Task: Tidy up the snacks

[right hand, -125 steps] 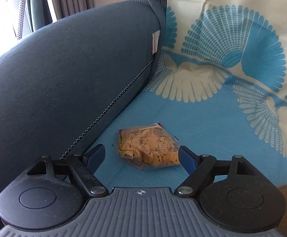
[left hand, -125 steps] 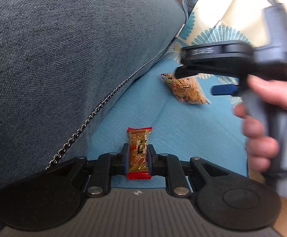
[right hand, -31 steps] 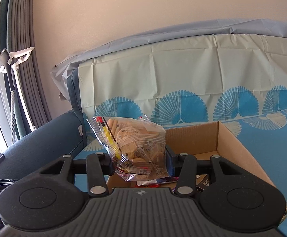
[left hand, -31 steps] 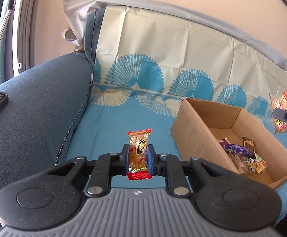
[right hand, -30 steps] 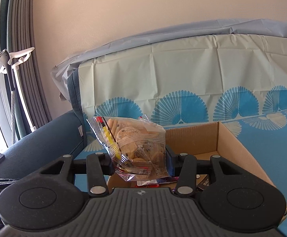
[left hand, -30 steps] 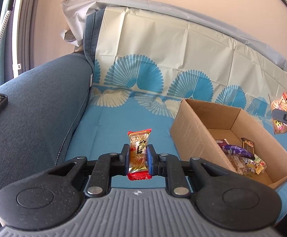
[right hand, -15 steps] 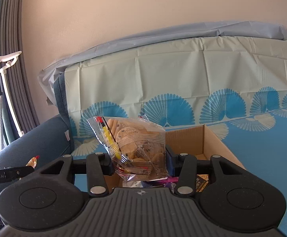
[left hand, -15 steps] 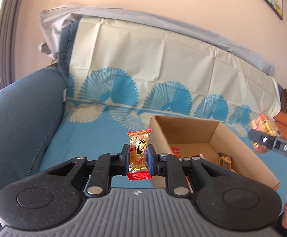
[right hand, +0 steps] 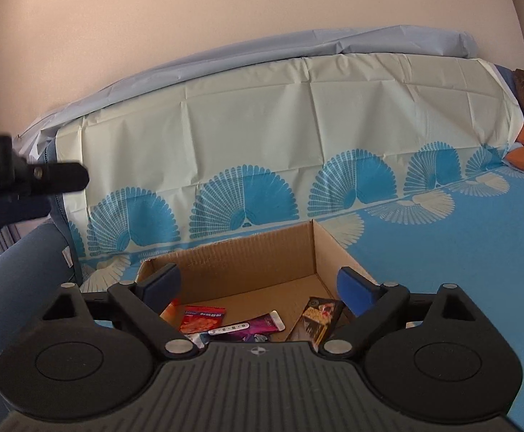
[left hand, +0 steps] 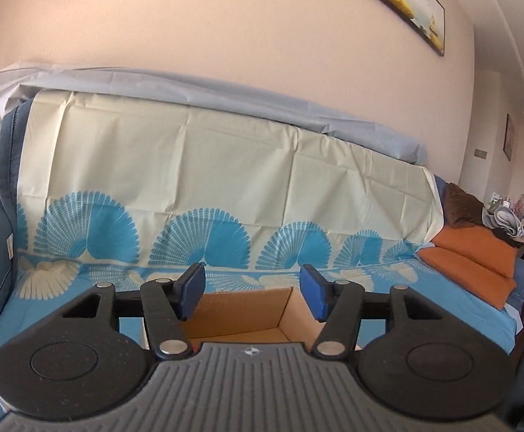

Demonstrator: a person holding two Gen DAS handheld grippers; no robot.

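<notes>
Right wrist view — the right gripper point(right hand: 258, 288) jaws are opening, nothing between them, over the cardboard box point(right hand: 247, 255); left gripper point(left hand: 251, 291) likewise opening, empty — snack packets point(right hand: 233, 324) at six o'clock.

cardboard box point(left hand: 247, 315) mostly hidden behind left tongs point(left hand: 252, 291).

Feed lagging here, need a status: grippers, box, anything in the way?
Left gripper and right gripper: jaws opening, nothing between them. Brown cardboard box below both, wrapped snacks inside. Nothing blocking.
</notes>
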